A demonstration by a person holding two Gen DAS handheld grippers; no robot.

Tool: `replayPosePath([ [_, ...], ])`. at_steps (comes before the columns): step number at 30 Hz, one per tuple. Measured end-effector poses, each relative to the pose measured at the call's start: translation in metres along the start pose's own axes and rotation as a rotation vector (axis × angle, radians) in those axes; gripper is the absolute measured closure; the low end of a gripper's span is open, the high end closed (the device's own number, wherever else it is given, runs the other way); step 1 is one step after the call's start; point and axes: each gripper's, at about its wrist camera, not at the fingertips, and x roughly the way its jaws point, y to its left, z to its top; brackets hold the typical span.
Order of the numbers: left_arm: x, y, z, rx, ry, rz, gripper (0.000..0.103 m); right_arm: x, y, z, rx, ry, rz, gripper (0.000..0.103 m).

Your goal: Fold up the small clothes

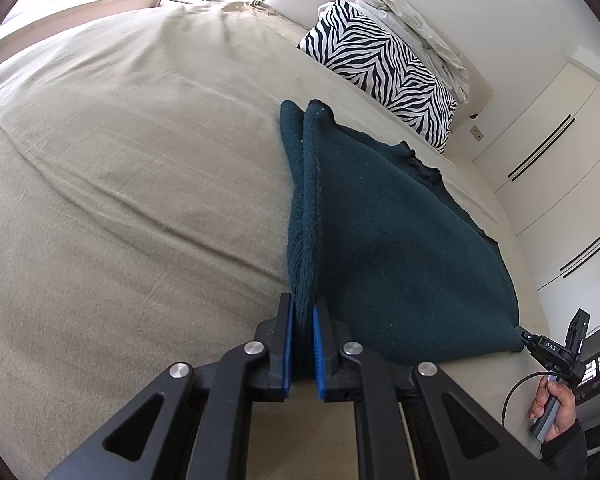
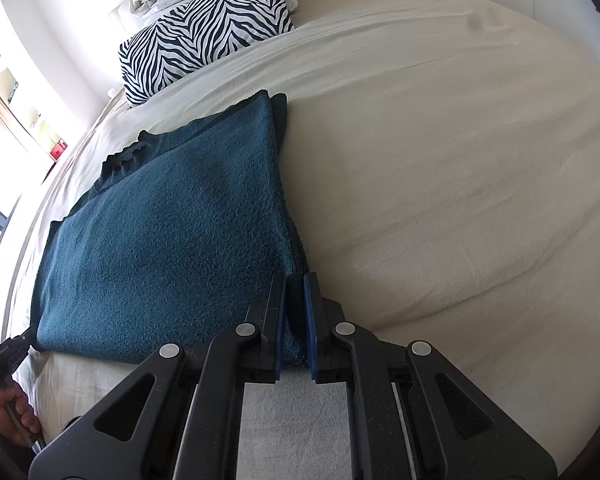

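Observation:
A dark teal knitted garment (image 1: 396, 240) lies folded on the beige bed (image 1: 120, 160). My left gripper (image 1: 303, 312) is shut on the garment's near left corner, with the doubled edge between its blue pads. The right gripper shows small at the right edge of this view (image 1: 520, 330), touching the garment's other near corner. In the right wrist view the garment (image 2: 172, 232) spreads to the left and my right gripper (image 2: 295, 280) is shut on its near right corner. The left gripper (image 2: 28, 334) shows at the far left there.
A zebra-striped pillow (image 1: 384, 64) and crumpled white bedding (image 1: 416, 16) lie at the head of the bed, beyond the garment. White wardrobe doors (image 1: 548, 168) stand at the right. The pillow also shows in the right wrist view (image 2: 208, 32).

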Motion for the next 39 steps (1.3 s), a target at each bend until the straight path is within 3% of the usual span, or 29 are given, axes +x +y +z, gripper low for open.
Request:
replayPosePath([
  [2,0.0,-0.001,0.001,0.005,-0.001,0.001,0.093,-0.001,0.0,0.002,0.011,0.011,-0.022,0.085],
  [4,0.0,-0.001,0.001,0.008,-0.003,-0.001,0.093,-0.005,-0.001,0.004,0.023,0.003,-0.021,0.083],
  [6,0.0,-0.001,0.0,0.008,-0.007,-0.001,0.093,-0.012,-0.002,0.004,0.04,-0.022,-0.031,0.07],
  [8,-0.002,-0.003,-0.001,0.017,-0.01,0.007,0.093,-0.021,-0.003,0.006,0.061,-0.057,-0.035,0.044],
  [14,-0.005,-0.005,-0.006,0.034,-0.016,0.022,0.094,-0.04,0.012,0.02,0.034,-0.114,-0.054,0.044],
  [17,-0.005,-0.004,-0.005,0.026,-0.014,0.017,0.094,-0.042,0.022,0.029,0.043,-0.119,-0.02,0.044],
  [23,-0.037,-0.029,0.004,0.12,-0.095,0.088,0.093,-0.032,0.067,0.048,0.015,-0.1,0.129,0.044],
  [26,-0.039,-0.055,0.03,0.197,-0.143,0.086,0.079,-0.011,0.098,0.064,0.028,-0.059,0.268,0.044],
  [27,-0.034,-0.064,0.041,0.216,-0.153,0.08,0.07,-0.002,0.11,0.07,0.034,-0.041,0.333,0.044],
  [28,-0.026,-0.075,0.053,0.237,-0.158,0.074,0.068,0.01,0.12,0.075,0.043,-0.014,0.396,0.044],
  [35,0.079,-0.141,0.13,0.404,-0.123,0.135,0.066,0.114,0.189,0.095,0.181,0.189,0.649,0.043],
  [37,0.109,-0.147,0.141,0.441,-0.11,0.198,0.066,0.138,0.198,0.093,0.21,0.226,0.648,0.043],
  [39,0.139,-0.131,0.146,0.402,-0.029,0.244,0.064,0.15,0.201,0.093,0.207,0.224,0.636,0.044],
])
